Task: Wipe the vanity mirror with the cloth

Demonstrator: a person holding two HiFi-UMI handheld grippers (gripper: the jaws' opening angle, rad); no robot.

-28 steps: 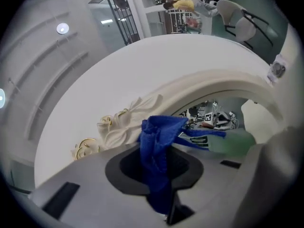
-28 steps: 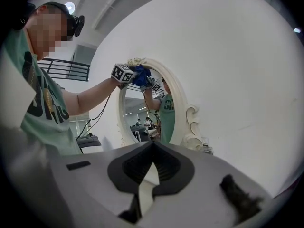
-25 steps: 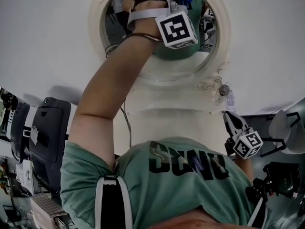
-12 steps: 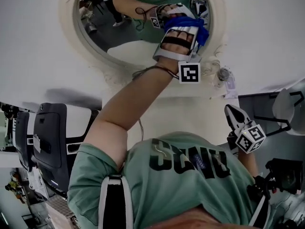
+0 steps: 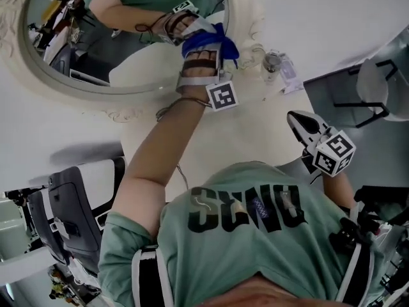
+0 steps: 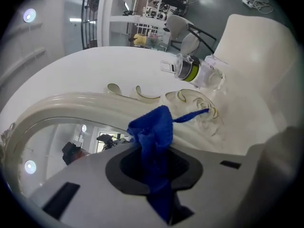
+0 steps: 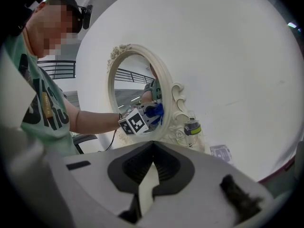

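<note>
two claws are in view, one in each of the person's hands. the left claw [image 5: 206, 43] is clenched on a crumpled bright blue cloth [image 6: 154, 129]; in the left gripper view the fabric fills the gap between the dark jaw pads and bunches out ahead of them, with one thin tail trailing toward the carved scrolls. the cloth sits at the edge of the oval vanity mirror with the cream ornate frame [image 5: 121, 66], where the glass meets the frame. whether it presses on the glass cannot be told. the person's bare left forearm [image 5: 156, 155] reaches up to it from a pale green printed t-shirt [image 5: 246, 235], and the glass reflects that arm and shirt.

the right claw [image 5: 295, 120] hangs well apart from the mirror, low at the right of the head view. its jaws are closed tip to tip with nothing between them.

the mirror rests on a round white worktop [image 7: 237, 56]. just beside the frame's scrollwork is a small clear bottle with a yellow-green band [image 6: 192, 72], and near that is a small printed paper slip [image 7: 219, 152]. a dark grey chair [image 5: 67, 210] is off to the left.
</note>
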